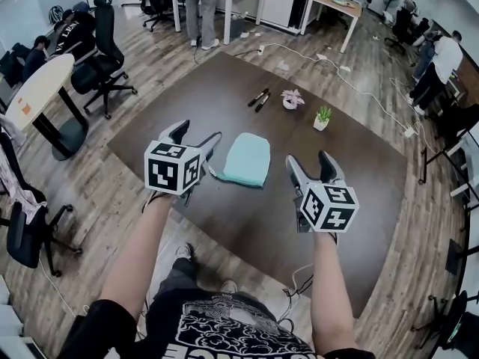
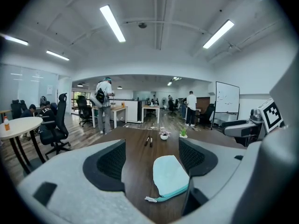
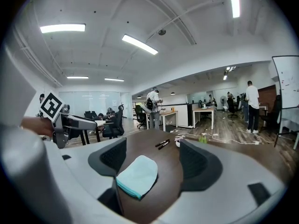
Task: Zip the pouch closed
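Pouch (image 1: 245, 159), pale teal, lies flat on dark brown table (image 1: 352, 200) at centre of head view. Zip edge runs along its lower side, with pull tab (image 2: 152, 199) sticking out at lower left. Left gripper (image 1: 196, 137) sits just left of pouch, jaws wide apart, nothing clamped. Right gripper (image 1: 310, 164) is to the right, clear of pouch, jaws equally wide, empty. Two markers (image 1: 259, 99) and two small potted plants (image 1: 291, 98) sit higher in frame.

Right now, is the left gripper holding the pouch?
No, the jaws of the left gripper stand apart; the pouch lies free on the table.
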`<state>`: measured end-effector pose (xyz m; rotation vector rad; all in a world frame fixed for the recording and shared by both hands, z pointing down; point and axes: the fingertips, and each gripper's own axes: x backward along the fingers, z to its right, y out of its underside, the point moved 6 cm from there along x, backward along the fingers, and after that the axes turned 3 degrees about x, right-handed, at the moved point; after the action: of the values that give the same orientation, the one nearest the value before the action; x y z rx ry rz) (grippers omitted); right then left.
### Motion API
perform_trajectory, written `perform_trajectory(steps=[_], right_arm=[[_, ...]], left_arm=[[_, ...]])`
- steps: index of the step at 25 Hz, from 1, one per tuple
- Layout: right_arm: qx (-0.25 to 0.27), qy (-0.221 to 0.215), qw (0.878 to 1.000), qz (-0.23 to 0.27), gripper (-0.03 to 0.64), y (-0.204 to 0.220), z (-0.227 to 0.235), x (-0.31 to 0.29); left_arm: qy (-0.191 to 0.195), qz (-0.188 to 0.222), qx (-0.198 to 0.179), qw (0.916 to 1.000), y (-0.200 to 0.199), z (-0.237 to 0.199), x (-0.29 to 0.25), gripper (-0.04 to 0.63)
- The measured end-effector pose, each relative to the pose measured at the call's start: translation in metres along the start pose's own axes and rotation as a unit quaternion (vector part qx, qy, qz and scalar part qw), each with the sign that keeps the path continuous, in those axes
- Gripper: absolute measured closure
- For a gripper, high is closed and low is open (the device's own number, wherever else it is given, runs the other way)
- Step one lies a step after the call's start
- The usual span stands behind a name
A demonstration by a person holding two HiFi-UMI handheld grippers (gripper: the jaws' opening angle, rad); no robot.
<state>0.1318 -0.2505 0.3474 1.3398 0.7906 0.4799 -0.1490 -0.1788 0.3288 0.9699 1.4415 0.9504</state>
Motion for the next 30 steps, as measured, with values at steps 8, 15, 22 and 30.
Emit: perform_trajectory(steps=[8,15,22,30], right_arm=[[-0.007,0.06,0.998,-0.003,0.279,0.005,-0.013,-0.032],[-0.018,0.13,0.991,-0.015,0.279,-0.001,-0.026,-0.045],[-0.027,0.182,0.983,-0.015,0.279,-0.004,-0.044,-0.044],[-0.039,0.217,0.975,-0.013,0.279,0.001,-0.067,-0.038]], left_arm=[[0.071,-0.002,-0.01,0.9974,-0.005,-0.033,-0.052,0.269],[0.143,-0.017,-0.02,0.9894,-0.014,-0.053,-0.095,0.268],[0.206,-0.02,-0.037,0.9777,-0.016,-0.053,-0.113,0.268],[0.251,-0.022,-0.058,0.9659,-0.013,-0.053,-0.112,0.268]])
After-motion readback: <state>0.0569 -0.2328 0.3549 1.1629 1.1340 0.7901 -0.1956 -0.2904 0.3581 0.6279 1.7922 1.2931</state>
